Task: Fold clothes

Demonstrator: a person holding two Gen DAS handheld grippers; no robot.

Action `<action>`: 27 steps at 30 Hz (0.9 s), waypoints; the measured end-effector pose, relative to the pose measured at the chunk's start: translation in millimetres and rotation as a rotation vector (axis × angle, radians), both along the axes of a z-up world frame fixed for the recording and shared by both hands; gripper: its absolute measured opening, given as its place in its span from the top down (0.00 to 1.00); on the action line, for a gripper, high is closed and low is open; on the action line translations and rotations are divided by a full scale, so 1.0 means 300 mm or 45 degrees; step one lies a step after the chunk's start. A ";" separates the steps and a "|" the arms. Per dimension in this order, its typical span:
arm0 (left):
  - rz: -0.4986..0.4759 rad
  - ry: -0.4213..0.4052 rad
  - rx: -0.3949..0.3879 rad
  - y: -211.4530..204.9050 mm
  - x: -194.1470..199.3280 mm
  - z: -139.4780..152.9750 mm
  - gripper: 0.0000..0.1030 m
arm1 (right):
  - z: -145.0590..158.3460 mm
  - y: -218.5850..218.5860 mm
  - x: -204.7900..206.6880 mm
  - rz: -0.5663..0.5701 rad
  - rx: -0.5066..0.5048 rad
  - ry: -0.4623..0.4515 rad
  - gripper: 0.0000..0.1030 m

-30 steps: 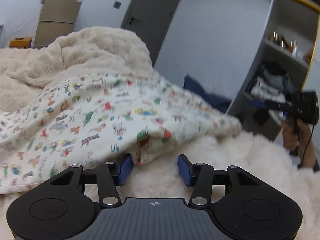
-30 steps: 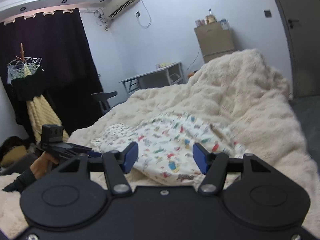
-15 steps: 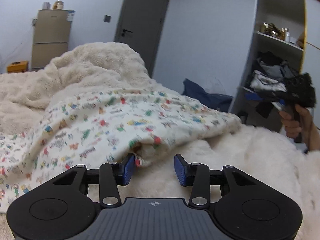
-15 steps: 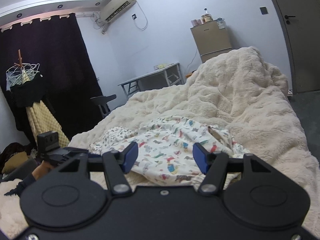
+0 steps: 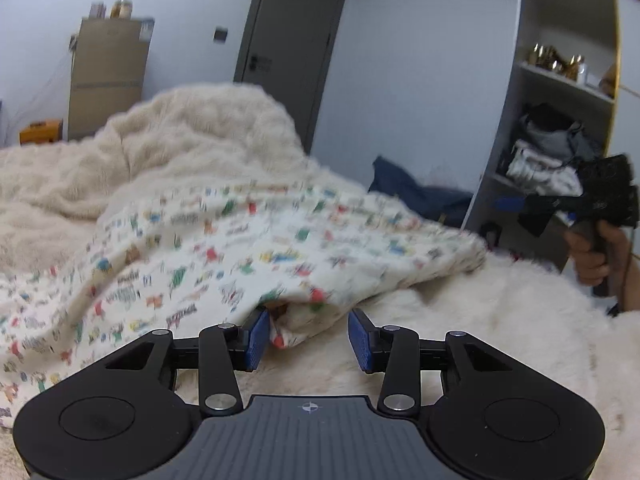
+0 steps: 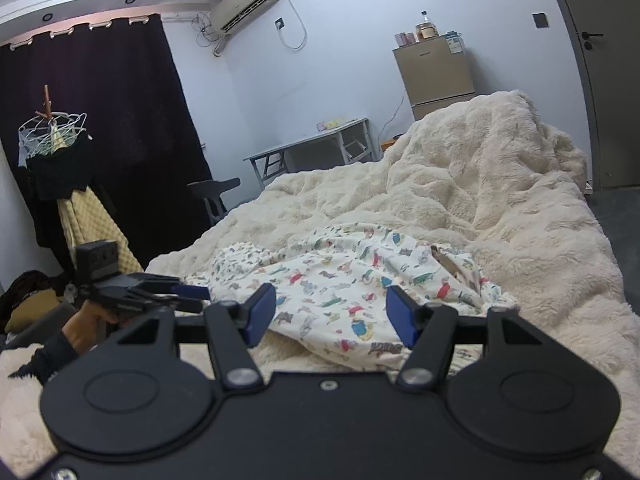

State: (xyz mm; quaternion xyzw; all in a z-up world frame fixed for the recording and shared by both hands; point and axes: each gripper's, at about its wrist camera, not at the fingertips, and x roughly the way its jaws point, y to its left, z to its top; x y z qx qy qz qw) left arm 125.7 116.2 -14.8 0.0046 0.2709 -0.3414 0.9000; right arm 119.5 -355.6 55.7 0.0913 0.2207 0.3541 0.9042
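Bed: a cream fluffy blanket (image 6: 500, 184) covers it, heaped high at the far end.
Garment: the printed cotton garment (image 6: 348, 276) lies spread and rumpled on the blanket near my end; it is not folded flat. Which piece of clothing it is I cannot quite tell.
Handling: I judge it light, soft and limp. It will sag and drag on the plush pile, so a hem or corner is the place to pinch.
Left tool (image 5: 306, 338): fingers apart, a bunched fold of the garment's edge (image 5: 296, 320) lying between them, not clamped.
Right tool (image 6: 332, 312): fingers wide apart, holding nothing, hovering over the near hem (image 6: 384, 348).
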 end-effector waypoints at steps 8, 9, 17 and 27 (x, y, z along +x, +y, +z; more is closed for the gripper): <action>-0.046 -0.029 0.003 -0.021 0.046 -0.023 0.64 | -0.013 0.012 -0.001 0.004 -0.007 0.017 0.42; -0.055 -0.014 0.004 -0.020 0.058 -0.029 0.64 | -0.015 0.014 -0.002 0.005 -0.009 0.020 0.42; -0.189 -0.015 -0.018 -0.012 0.008 -0.019 0.66 | -0.023 0.024 -0.005 0.011 -0.015 0.028 0.42; -0.153 0.135 -0.297 0.059 0.096 -0.091 0.97 | -0.028 0.029 0.000 0.018 -0.012 0.040 0.42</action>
